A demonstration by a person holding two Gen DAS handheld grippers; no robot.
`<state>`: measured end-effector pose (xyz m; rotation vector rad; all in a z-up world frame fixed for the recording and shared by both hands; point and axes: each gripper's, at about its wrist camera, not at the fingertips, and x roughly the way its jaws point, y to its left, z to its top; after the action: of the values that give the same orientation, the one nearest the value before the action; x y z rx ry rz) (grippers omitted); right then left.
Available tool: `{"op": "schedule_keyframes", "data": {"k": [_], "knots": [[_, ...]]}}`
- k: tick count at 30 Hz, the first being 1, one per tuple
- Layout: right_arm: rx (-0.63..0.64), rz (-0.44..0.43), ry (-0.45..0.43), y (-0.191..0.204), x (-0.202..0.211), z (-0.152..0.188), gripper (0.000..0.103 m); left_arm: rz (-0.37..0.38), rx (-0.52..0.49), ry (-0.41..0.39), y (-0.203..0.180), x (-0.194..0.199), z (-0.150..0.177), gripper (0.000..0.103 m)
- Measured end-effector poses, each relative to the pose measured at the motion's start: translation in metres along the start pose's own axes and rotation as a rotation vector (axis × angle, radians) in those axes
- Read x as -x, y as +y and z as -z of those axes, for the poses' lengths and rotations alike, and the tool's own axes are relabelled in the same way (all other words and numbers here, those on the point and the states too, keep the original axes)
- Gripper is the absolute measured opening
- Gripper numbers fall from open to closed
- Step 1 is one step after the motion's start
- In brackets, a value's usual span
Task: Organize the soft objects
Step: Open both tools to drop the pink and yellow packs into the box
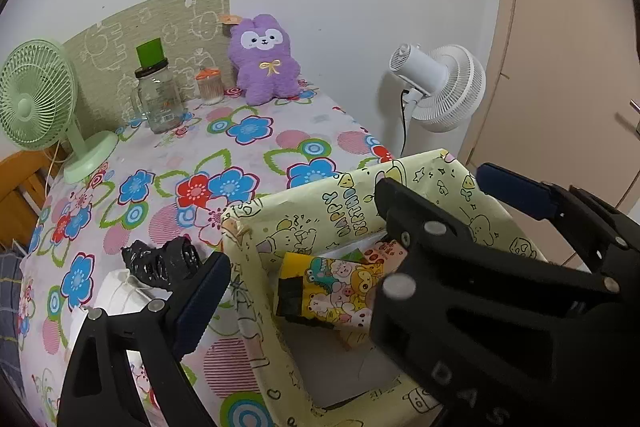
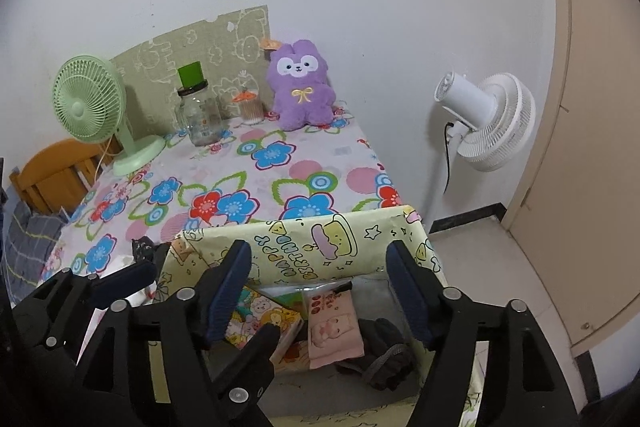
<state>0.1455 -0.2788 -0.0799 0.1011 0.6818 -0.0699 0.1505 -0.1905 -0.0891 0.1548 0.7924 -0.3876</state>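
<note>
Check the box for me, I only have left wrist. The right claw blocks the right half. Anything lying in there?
Observer: Yes. A dark grey fabric bundle lies on the floor of the box, toward its right wall.
Operator: Is it clear of the pink packet?
Observer: No. The pink packet, printed with a pig, lies right beside it, and their edges appear to meet.
Operator: Is the right claw holding anything?
Observer: No. The right claw is open over the box, with nothing between its fingers.
</note>
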Motion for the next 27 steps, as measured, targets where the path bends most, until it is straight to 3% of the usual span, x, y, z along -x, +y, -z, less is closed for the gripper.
{"op": "schedule_keyframes", "data": {"k": [7,11,27], "knots": [[-0.02,-0.013,0.024,0.004,0.008,0.004,0.084,-0.004,0.008,-0.018,0.003,0.011,0.004,0.096],[-0.019,0.012,0.016,0.009,0.015,0.008,0.093,-0.014,0.0,-0.029,0.003,0.018,0.008,0.096],[-0.003,0.016,-0.02,0.031,0.048,0.02,0.097,-0.032,0.015,-0.083,0.013,0.056,0.028,0.096]]}}
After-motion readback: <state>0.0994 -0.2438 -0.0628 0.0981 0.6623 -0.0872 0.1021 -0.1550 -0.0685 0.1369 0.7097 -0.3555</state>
